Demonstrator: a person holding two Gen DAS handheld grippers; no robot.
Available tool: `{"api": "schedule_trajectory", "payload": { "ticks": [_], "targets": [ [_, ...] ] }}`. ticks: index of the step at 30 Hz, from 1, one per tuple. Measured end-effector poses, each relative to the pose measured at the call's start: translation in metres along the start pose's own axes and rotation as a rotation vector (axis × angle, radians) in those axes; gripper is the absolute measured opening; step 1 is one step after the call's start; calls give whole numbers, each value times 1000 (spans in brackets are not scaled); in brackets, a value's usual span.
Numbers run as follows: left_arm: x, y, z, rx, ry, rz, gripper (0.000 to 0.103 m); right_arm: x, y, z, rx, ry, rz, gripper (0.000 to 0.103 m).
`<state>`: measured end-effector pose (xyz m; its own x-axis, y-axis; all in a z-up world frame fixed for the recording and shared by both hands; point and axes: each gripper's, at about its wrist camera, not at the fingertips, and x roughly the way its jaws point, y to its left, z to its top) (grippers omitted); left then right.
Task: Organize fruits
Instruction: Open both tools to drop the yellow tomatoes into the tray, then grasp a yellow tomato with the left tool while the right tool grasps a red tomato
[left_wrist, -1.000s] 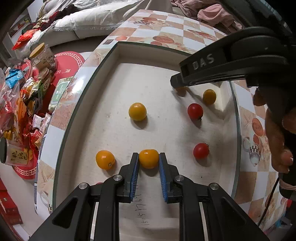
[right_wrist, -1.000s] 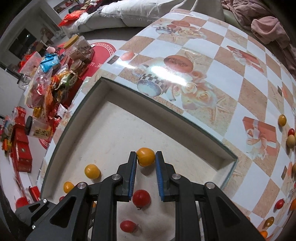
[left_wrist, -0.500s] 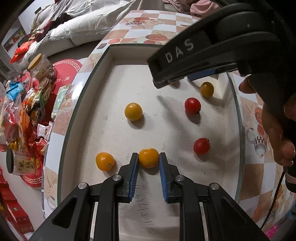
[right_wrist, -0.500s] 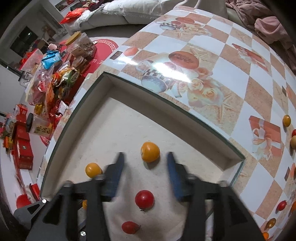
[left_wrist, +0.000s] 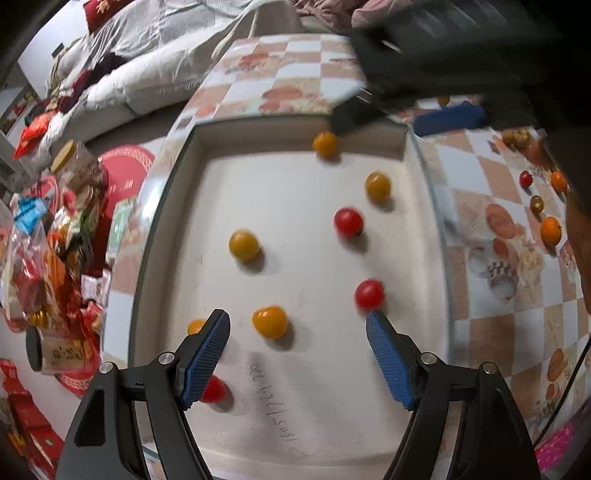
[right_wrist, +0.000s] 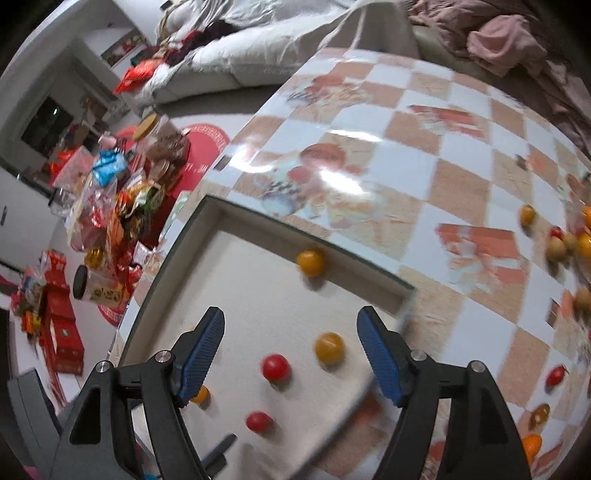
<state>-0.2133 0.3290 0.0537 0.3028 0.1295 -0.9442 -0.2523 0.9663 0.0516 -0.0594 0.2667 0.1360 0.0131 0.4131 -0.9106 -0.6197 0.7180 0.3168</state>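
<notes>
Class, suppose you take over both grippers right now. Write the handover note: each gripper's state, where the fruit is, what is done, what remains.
Left gripper: jaws open, empty, over the tray.
Right gripper: jaws open, empty, near the tray's far end.
In the tray: yellow tomatoes, such as the nearest one and one by the far wall, plus red tomatoes.
Done: several fruits lie loose in the tray.
Left: more loose fruits sit on the checkered tablecloth to the right.

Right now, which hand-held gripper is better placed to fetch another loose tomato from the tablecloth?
Right. The right hand-held gripper is open near the tray's far corner, beside the loose tomatoes; the left hand-held gripper hangs open over the tray's near end.
</notes>
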Motion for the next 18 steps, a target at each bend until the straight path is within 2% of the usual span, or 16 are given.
{"api": "schedule_trajectory", "payload": {
  "ticks": [6,10,18],
  "targets": [
    [-16,-22,28,39,-52,-12,77,-37,-54,-27,124,-43,-65,78],
    [-20,-43,53,58,-67,-40,77,-58,-94,-51,196,-58,-140,78],
    [-14,-96,106,59,-56,-151,77,-78,-161,-79,335,-72,-225,78]
  ]
}}
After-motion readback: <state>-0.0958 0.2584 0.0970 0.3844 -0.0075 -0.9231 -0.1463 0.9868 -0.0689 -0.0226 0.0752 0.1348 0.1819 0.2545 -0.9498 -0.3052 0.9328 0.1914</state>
